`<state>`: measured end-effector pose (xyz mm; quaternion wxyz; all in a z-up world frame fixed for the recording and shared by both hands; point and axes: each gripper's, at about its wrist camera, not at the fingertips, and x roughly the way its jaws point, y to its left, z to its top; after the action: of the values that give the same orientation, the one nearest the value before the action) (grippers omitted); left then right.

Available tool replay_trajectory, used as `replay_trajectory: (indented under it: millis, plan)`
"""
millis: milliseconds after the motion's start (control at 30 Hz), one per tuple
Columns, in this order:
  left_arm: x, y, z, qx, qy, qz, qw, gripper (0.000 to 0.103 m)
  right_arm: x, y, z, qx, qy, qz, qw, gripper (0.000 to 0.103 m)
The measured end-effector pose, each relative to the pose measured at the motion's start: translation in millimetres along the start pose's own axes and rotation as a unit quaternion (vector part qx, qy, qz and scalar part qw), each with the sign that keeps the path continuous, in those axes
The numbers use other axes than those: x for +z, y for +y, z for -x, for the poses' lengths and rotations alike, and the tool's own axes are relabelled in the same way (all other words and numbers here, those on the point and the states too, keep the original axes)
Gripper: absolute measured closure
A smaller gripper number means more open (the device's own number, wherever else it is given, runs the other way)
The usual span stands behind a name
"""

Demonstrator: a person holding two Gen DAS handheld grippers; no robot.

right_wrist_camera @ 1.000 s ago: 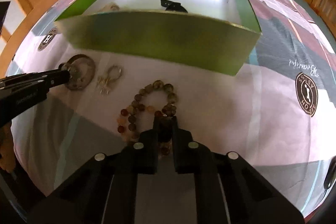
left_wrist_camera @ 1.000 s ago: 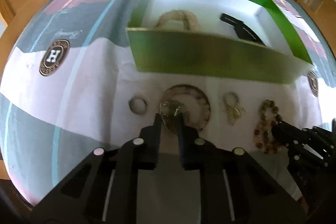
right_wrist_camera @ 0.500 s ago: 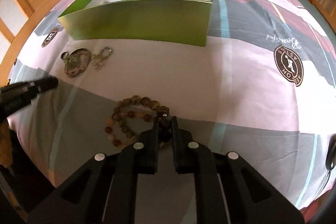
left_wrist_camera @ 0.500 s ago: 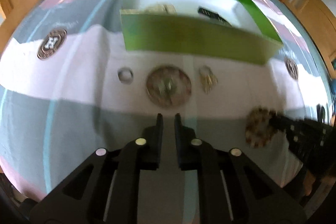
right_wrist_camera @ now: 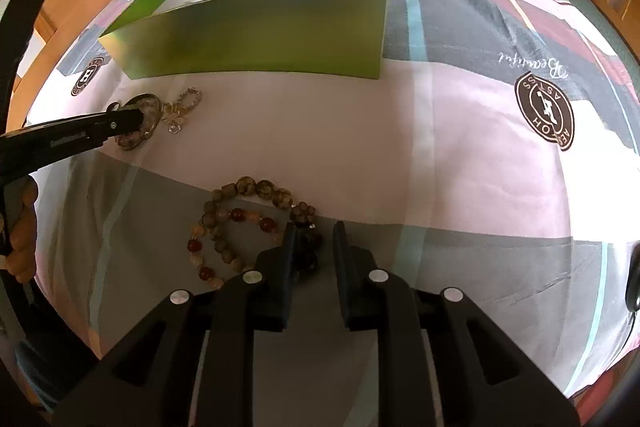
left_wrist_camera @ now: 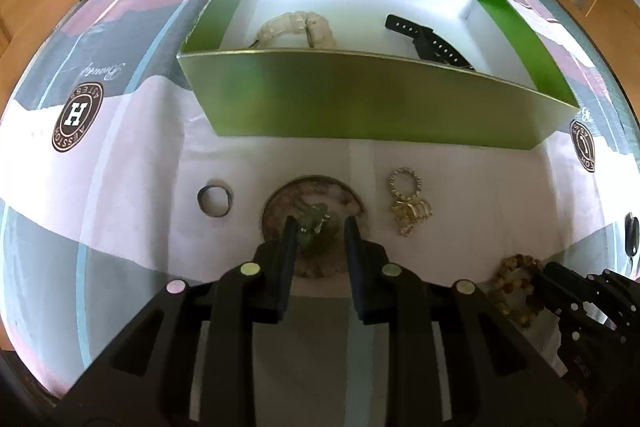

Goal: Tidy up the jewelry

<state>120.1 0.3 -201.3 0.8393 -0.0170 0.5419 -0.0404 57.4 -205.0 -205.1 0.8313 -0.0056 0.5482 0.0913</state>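
Between my left gripper's [left_wrist_camera: 318, 227] opening fingers sits the round pendant [left_wrist_camera: 314, 205], unpinched, so it might slip when I squeeze.

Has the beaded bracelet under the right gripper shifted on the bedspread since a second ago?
Yes. The beaded bracelet now lies farther from the green box, on the grey band, no longer close below it.

Box [left_wrist_camera: 360, 99] sits on bedspread [left_wrist_camera: 120, 207], strap [left_wrist_camera: 428, 39] inside. Before it: ring [left_wrist_camera: 215, 200], bangle [left_wrist_camera: 314, 195], chain [left_wrist_camera: 408, 203]. Beads [right_wrist_camera: 244, 223] nearer, right.
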Motion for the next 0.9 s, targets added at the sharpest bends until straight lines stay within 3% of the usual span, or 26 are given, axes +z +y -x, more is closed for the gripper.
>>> replay_trajectory:
  millis: [133, 167, 267, 900]
  plan:
    - [-2, 2, 0, -0.003, -0.005, 0.003, 1.0, 0.086, 2, 3, -3, -0.003, -0.002, 0.008, 1.0, 0.085]
    - [-3, 2, 1, -0.006, -0.004, 0.004, 1.0, 0.088, 3, 4, -4, 0.0, -0.002, 0.01, 1.0, 0.092]
    - [-7, 2, 5, 0.001, -0.008, 0.004, 1.0, 0.095, 4, 6, 0, 0.008, -0.003, 0.009, 1.0, 0.092]
    - [-28, 9, 88, 0.0, -0.084, 0.007, 0.9964, 0.095, 23, 37, 63, 0.014, -0.07, 0.036, 0.997, 0.092]
